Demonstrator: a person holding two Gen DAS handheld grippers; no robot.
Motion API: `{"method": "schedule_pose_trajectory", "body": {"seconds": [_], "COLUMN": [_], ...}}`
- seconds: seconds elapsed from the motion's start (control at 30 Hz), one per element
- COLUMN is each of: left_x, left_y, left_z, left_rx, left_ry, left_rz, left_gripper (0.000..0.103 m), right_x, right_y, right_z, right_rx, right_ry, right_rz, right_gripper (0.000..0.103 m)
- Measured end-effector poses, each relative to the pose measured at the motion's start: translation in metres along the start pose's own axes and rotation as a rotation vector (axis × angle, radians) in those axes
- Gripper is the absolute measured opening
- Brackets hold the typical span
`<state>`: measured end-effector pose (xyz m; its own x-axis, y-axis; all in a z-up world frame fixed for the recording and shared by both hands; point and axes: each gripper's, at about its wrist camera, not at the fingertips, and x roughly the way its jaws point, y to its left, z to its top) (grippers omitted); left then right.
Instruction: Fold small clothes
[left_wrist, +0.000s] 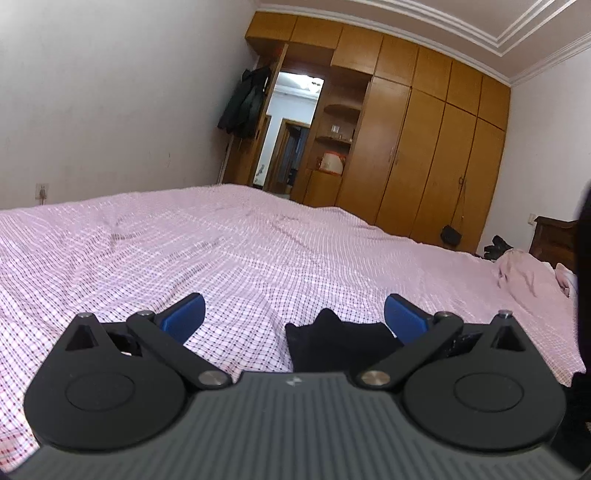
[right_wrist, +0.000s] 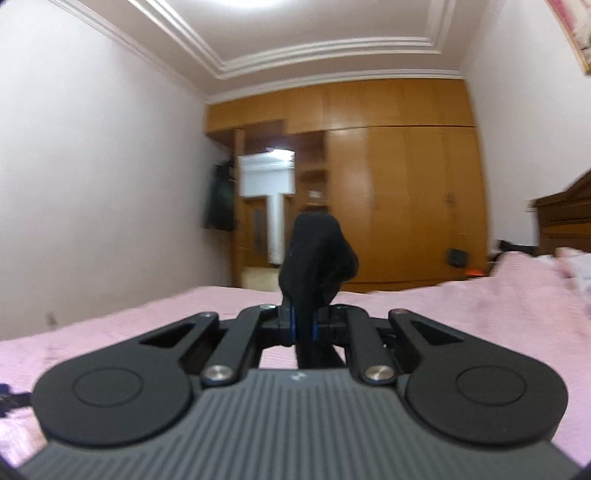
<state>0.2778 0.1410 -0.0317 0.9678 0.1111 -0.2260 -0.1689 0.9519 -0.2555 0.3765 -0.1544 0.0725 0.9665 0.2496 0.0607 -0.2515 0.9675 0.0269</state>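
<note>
A small black garment (left_wrist: 334, 341) lies on the pink checked bedsheet (left_wrist: 221, 251), just ahead of my left gripper (left_wrist: 293, 312) and toward its right finger. That gripper stands open, its blue pads wide apart and touching nothing. In the right wrist view, my right gripper (right_wrist: 303, 325) is shut on another black garment (right_wrist: 317, 254), which bunches up above the closed pads and hangs in the air over the bed (right_wrist: 147, 317). Part of that cloth drops below the fingers, hidden by the gripper body.
A wooden wardrobe wall (left_wrist: 424, 147) with an open doorway (left_wrist: 291, 133) stands beyond the bed. A crumpled pink cloth (left_wrist: 524, 273) lies at the far right near the dark wooden headboard (left_wrist: 554, 240). A dark coat (left_wrist: 243, 103) hangs by the door.
</note>
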Motion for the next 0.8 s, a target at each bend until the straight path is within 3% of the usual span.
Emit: {"method": "schedule_pose_trajectory", "body": {"seconds": [0.13,0.27,0.4,0.6,0.8], "left_x": [0.001,0.003,0.003,0.015,0.021], "left_y": [-0.001,0.002,0.006,0.009,0.007], "left_z": [-0.003,-0.002,0.000,-0.007,-0.012], "left_rx": [0.016,0.001,-0.016,-0.014,0.005], "left_ry": [0.010,0.028,0.030,0.091,0.131], "left_rz": [0.006,-0.001,0.008,0.078,0.088], "left_gripper": [0.103,0.103,0.103,0.103,0.103], "right_x": [0.003,0.007,0.003,-0.016,-0.011], "right_y": [0.072,0.106,0.117,0.124,0.141], "right_z": [-0.030,-0.052,-0.052,-0.044,-0.065], "right_rx": [-0.078,-0.080,-0.106,-0.198,-0.284], "right_ry": [-0.107,-0.070,-0.065,-0.077,0.051], "right_rz": [0.067,0.108,0.139,0.211,0.260], "right_gripper": [0.010,0.010,0.010,0.010,0.010]}}
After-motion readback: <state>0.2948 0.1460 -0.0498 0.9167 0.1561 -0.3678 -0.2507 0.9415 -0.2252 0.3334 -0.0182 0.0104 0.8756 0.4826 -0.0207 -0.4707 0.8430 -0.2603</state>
